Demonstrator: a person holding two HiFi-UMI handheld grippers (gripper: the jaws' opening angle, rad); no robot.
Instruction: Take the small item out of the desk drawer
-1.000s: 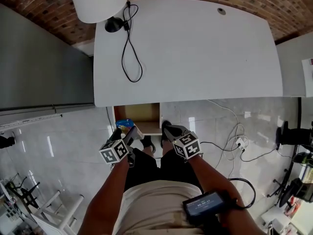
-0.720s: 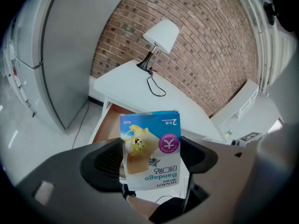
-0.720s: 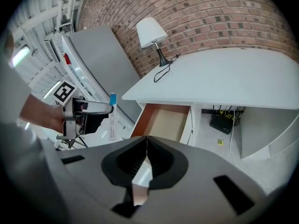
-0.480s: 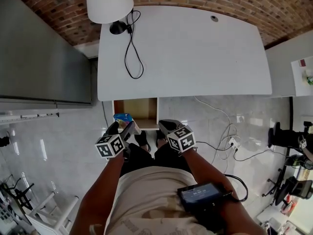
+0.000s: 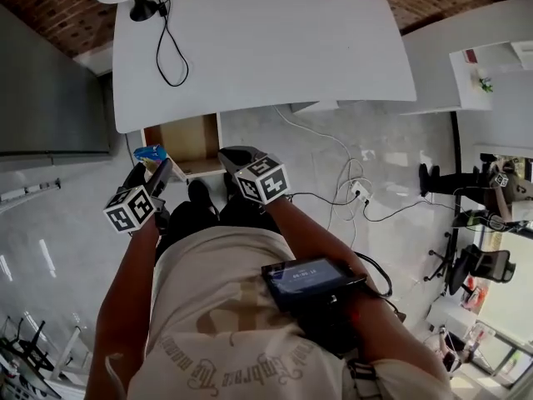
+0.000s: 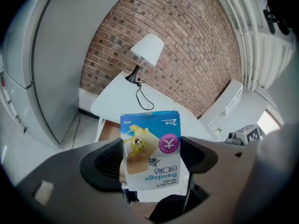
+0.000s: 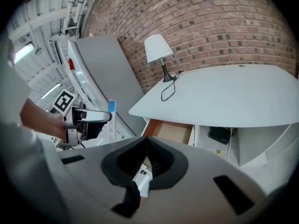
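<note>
My left gripper [image 5: 155, 172] is shut on a small blue bandage packet [image 5: 151, 152], held upright just left of the open wooden drawer [image 5: 190, 138] under the white desk [image 5: 258, 48]. In the left gripper view the packet [image 6: 150, 150] fills the gap between both pads, print upside down, with the gripper [image 6: 150, 161] raised in front of the desk [image 6: 122, 102]. My right gripper [image 5: 228, 156] hovers at the drawer's front right corner. Its jaws are pressed together with nothing between them [image 7: 146, 158]. From that side the packet [image 7: 110, 119] shows edge-on, and the drawer [image 7: 171, 130] looks bare inside.
A white lamp [image 7: 157, 47] and its black cord [image 5: 169, 40] sit at the desk's far left. A grey cabinet [image 5: 46, 98] stands to the left. Loose cables and a power strip [image 5: 360, 192] lie on the tiled floor. A white shelf unit [image 6: 225, 107] stands on the right.
The left gripper has carried the packet further left and clear of the drawer. The head view has swung right, so the desk now sits higher and more to the left.
</note>
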